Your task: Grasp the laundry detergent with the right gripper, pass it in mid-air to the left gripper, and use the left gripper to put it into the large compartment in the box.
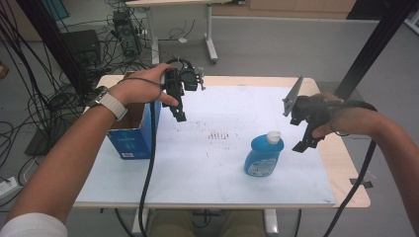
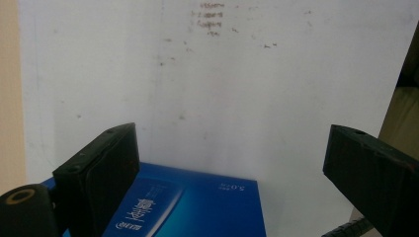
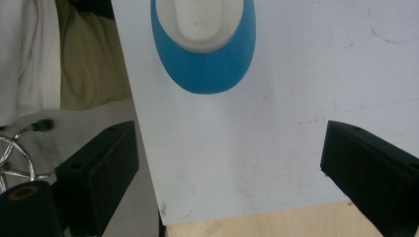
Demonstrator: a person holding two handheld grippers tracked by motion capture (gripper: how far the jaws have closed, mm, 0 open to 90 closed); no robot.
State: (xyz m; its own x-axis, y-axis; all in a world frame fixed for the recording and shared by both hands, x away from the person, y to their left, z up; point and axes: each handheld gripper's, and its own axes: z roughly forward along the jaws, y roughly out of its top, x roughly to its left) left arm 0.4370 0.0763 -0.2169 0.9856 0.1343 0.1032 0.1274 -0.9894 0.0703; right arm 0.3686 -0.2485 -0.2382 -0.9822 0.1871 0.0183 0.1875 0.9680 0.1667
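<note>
A blue bottle point(image 1: 264, 155) with a white cap stands upright on the white sheet point(image 1: 217, 173), right of centre; in the right gripper view the blue bottle point(image 3: 203, 54) is seen from above. My right gripper point(image 1: 302, 143) hovers just right of it, apart from it, jaws wide with nothing between them; the right gripper point(image 3: 230, 173) looks down on bare sheet. An open blue cardboard box point(image 1: 132, 132) stands at the left. My left gripper point(image 1: 179, 115) hangs above the sheet beside the box's right edge, open and empty. In the left gripper view the left gripper point(image 2: 232, 173) spans the blue box point(image 2: 197, 207) top.
The white sheet covers a wooden table point(image 1: 346, 163) whose bare rim runs along the right side. A cable point(image 1: 148, 168) trails down from the left gripper over the front edge. Table legs, black posts and tangled cables lie on the floor beyond.
</note>
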